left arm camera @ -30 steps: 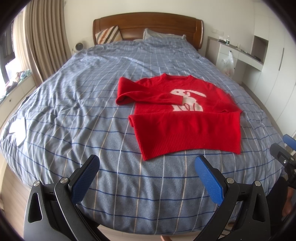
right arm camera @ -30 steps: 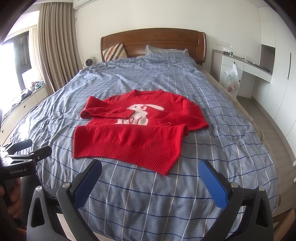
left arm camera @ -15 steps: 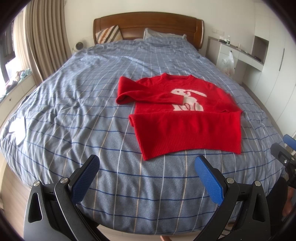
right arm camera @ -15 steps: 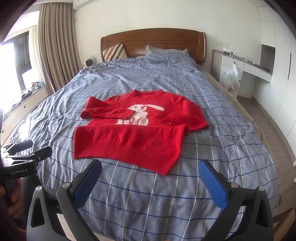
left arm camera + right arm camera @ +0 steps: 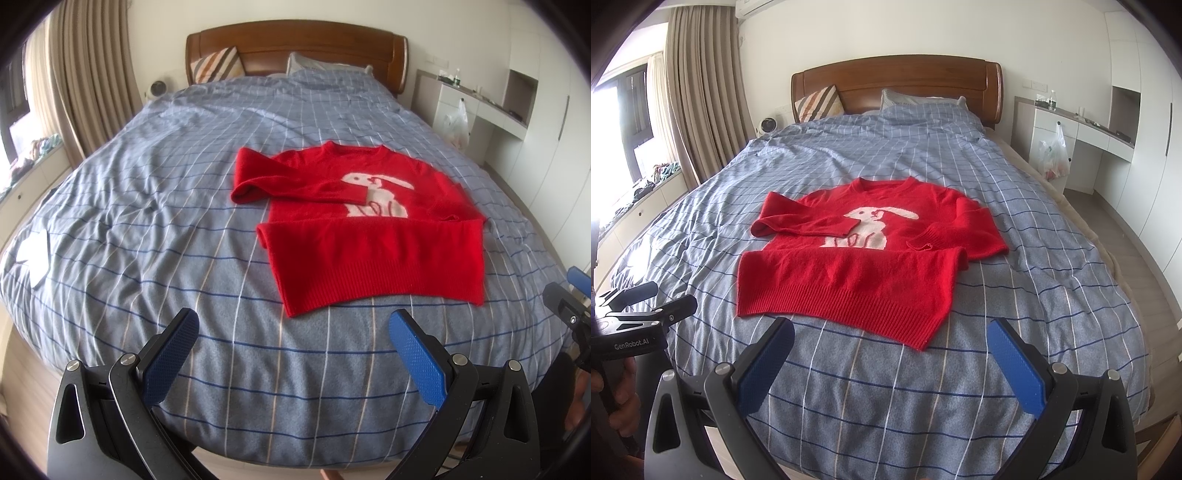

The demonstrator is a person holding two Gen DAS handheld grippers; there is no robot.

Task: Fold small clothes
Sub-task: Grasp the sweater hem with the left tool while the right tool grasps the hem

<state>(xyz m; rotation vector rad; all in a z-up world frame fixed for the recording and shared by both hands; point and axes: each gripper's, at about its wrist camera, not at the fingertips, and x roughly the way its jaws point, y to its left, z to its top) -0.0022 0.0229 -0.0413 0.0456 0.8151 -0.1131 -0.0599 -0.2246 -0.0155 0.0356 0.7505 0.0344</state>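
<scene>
Red sweater [image 5: 373, 236] on bed, beyond gaping tools

The sweater's [image 5: 369, 236] lower half is folded up over its front, hiding the rabbit's [image 5: 376, 197] legs; a sleeve [image 5: 295, 186] laid across the chest covers part of its body. The other sleeve's cuff [image 5: 925, 242] is partly tucked under the folded hem. The pillow [image 5: 919, 101] is mostly buried under the blanket [image 5: 886, 155]. Small items on the desk [image 5: 1082, 123] are too small to identify, as are the contents of the plastic bag [image 5: 1052, 155]. The right gripper [image 5: 569, 295] is cut off by the left view's edge, and the left gripper [image 5: 639, 310] by the right view's.
</scene>
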